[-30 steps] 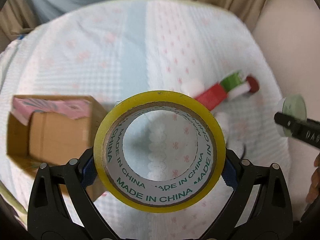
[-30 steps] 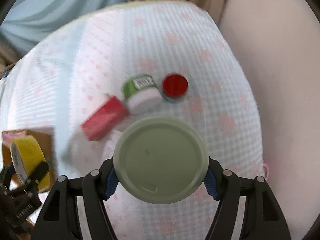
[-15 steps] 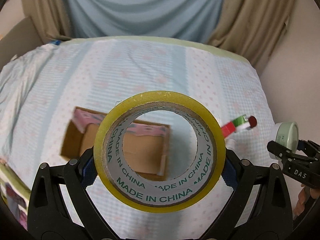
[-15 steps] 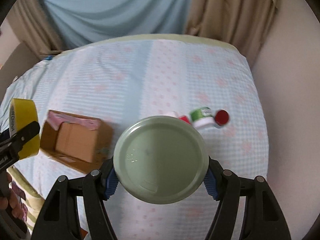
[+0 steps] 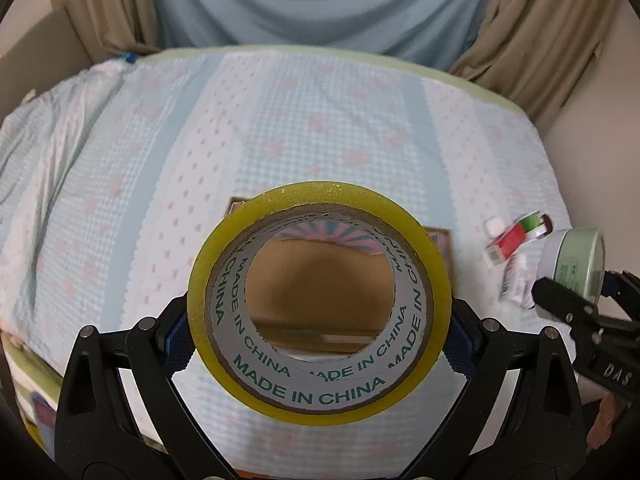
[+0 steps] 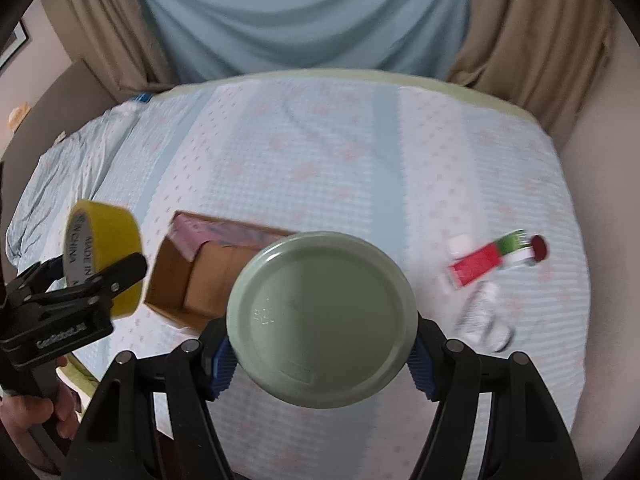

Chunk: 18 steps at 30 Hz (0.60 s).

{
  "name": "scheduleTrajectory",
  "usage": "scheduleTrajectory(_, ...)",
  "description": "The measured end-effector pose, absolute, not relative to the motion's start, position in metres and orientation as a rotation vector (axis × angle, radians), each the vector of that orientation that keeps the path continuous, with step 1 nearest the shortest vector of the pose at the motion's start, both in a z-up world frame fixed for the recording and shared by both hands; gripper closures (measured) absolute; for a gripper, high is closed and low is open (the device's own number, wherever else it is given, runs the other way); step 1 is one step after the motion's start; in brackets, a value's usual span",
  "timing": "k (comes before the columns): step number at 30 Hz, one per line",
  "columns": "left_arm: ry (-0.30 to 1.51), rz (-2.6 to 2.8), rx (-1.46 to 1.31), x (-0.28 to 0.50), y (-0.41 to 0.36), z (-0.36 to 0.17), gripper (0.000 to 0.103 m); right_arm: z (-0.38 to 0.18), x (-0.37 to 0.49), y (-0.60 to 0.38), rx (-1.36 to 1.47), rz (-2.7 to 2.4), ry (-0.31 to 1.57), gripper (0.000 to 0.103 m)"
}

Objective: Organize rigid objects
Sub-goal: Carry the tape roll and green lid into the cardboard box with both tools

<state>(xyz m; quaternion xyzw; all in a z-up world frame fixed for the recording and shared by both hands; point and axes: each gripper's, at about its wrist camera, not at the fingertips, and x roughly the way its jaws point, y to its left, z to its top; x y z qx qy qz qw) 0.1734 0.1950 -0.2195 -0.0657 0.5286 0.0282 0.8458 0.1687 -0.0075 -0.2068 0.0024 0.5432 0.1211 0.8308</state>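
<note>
1. Both claws have swung left since the earlier frames; cardboard box (image 6: 192,276) now sits behind the tape ring.
2. Left claw (image 5: 316,322) clenched on yellow tape roll (image 5: 318,394), held above the bed (image 5: 280,120).
3. Right claw (image 6: 320,354) clenched on green-lidded jar (image 6: 320,320).
4. Red box (image 6: 474,266) and small jars lie further right.

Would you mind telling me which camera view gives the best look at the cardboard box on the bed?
The right wrist view: the cardboard box shows its open top, brown inside and pink-printed flap, only its right part hidden by the green-lidded jar. In the left wrist view, the yellow tape roll covers it; only its interior through the core and corners peek out.
</note>
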Motion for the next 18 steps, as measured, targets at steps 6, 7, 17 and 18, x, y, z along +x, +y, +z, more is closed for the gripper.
scheduleTrajectory(6,1.207,0.020,-0.119,0.200,0.248,-0.268,0.007,-0.246,0.182,0.061,-0.016,0.250,1.219,0.037)
scheduleTrajectory(7,1.222,0.013,-0.117,0.204,0.252,-0.275,0.007,-0.254,0.185,0.068,-0.027,0.250,1.232,0.037)
scheduleTrajectory(17,1.371,-0.063,-0.080,0.253,0.249,-0.354,0.007,-0.349,0.214,0.106,-0.138,0.268,1.387,0.038)
scheduleTrajectory(18,1.384,-0.068,-0.074,0.255,0.245,-0.361,0.007,-0.358,0.217,0.104,-0.140,0.266,1.402,0.037)
